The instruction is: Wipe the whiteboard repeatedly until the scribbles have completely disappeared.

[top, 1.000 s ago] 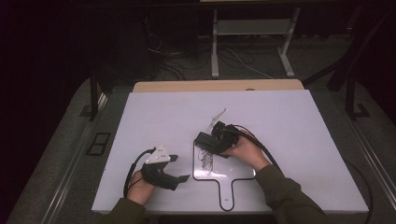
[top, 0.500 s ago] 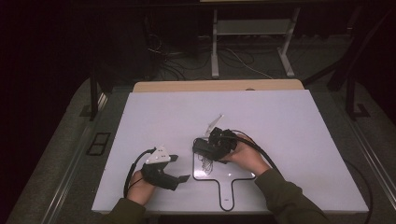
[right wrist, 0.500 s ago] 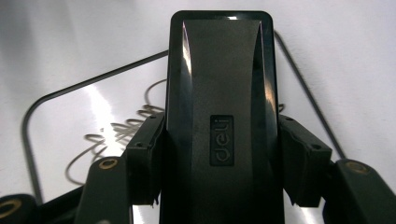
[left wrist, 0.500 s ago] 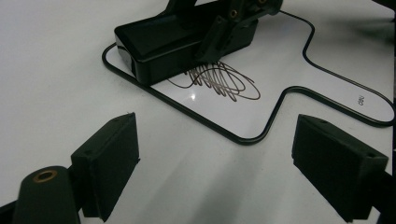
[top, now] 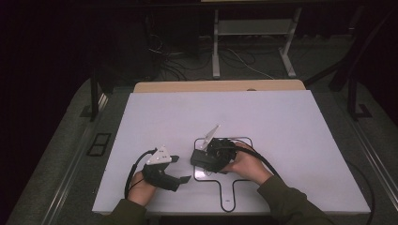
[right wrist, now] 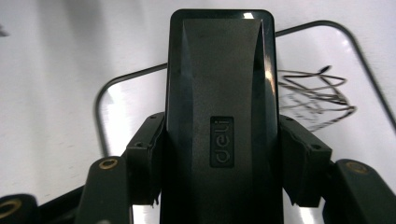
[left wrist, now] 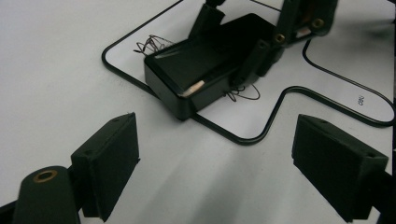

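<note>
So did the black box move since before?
Yes. The black box, clamped in the right hand-held gripper, slid left and toward the person across the outlined shape, nearer its left edge.

This looks like a lab or test room set up for recording. A white table (top: 263, 117) stands alone on grey carpet (top: 56, 168), with a black outline (top: 233, 187) drawn on its top as a marked work zone. Behind it the room is dark: loose cables (top: 187, 65) lie on the floor beside the white legs of a metal stand (top: 253, 42). A floor socket plate (top: 98, 144) sits left of the table.
</note>
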Available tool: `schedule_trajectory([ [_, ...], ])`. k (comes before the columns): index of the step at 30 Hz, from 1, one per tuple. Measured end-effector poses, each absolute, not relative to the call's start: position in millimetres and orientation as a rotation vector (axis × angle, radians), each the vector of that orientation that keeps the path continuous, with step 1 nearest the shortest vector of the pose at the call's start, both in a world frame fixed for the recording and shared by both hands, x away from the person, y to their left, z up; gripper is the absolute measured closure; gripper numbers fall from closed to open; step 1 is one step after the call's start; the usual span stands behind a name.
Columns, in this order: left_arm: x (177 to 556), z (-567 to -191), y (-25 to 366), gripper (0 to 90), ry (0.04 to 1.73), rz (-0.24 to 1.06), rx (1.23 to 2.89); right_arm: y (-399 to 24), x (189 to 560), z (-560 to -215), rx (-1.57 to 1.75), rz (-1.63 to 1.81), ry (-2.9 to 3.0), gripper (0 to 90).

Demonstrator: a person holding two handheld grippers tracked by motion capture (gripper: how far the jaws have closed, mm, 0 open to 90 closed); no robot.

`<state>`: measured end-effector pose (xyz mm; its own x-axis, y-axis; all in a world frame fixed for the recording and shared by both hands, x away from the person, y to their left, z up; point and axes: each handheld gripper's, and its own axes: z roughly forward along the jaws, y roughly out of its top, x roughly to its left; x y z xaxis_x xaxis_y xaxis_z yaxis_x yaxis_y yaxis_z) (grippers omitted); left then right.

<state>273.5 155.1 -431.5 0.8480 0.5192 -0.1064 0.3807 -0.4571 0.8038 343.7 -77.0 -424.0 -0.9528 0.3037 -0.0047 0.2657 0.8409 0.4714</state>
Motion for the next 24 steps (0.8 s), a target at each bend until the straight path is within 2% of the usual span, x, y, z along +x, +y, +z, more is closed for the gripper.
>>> schedule_trajectory([
  [9, 273.5, -431.6, 154.7, 13.7, 0.655, 0.191, 2.105, -73.1, 330.9, -422.5, 0.404, 0.725, 2.981, 38.8],
  [24, 273.5, -431.4, 155.8, 13.7, 0.653, 0.19, 2.099, -78.0, 393.2, -423.1, 0.616, 0.71, 2.925, 38.8],
])
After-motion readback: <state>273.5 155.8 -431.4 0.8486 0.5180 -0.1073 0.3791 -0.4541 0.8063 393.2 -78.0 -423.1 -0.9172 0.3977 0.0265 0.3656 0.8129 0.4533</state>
